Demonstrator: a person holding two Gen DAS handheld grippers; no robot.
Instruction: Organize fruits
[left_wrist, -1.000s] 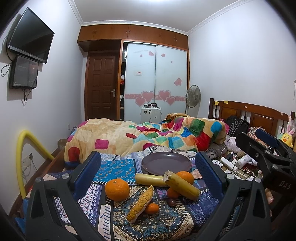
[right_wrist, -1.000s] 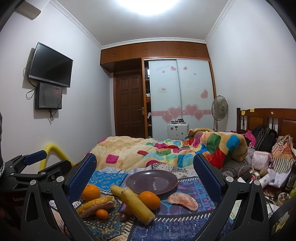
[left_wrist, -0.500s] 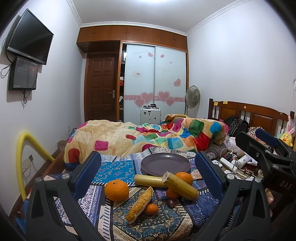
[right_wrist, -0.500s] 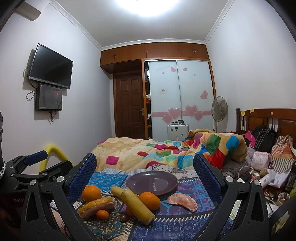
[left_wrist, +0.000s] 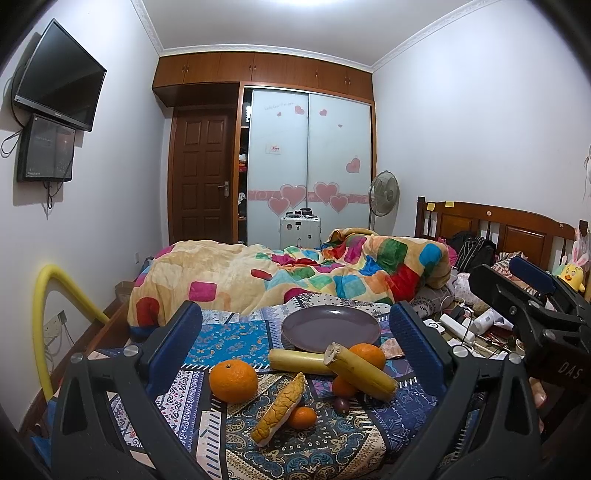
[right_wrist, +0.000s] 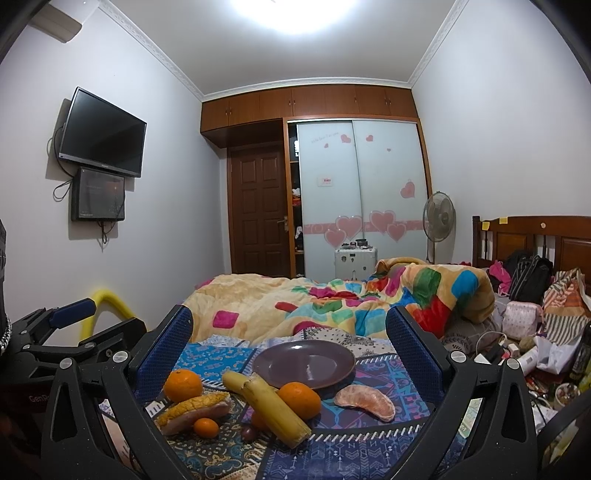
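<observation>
An empty purple plate (left_wrist: 330, 328) (right_wrist: 304, 363) lies on a patterned cloth on the bed. In front of it lie a large orange (left_wrist: 233, 381) (right_wrist: 183, 385), a second orange (left_wrist: 366, 355) (right_wrist: 299, 399), two yellow cane pieces (left_wrist: 360, 371) (right_wrist: 273, 410), a yellow-skinned fruit slice (left_wrist: 279, 408) (right_wrist: 192, 406), a small orange (left_wrist: 302, 417) (right_wrist: 205, 427), a dark round fruit (left_wrist: 341, 405) (right_wrist: 248, 433) and a peeled citrus segment (right_wrist: 365, 402). My left gripper (left_wrist: 295, 354) is open and empty, short of the fruit. My right gripper (right_wrist: 288, 362) is open and empty too.
A colourful quilt (left_wrist: 295, 273) is heaped behind the plate. Bags, cables and bottles clutter the right side (right_wrist: 524, 332) by the wooden headboard (left_wrist: 498, 225). A yellow tube (left_wrist: 48, 295) arcs at the left wall. The right gripper's body (left_wrist: 535, 317) shows at the left view's right edge.
Both views have tilted slightly, so the scene sits a little lower in frame. The fruit and plate have not moved. Both grippers stay open.
</observation>
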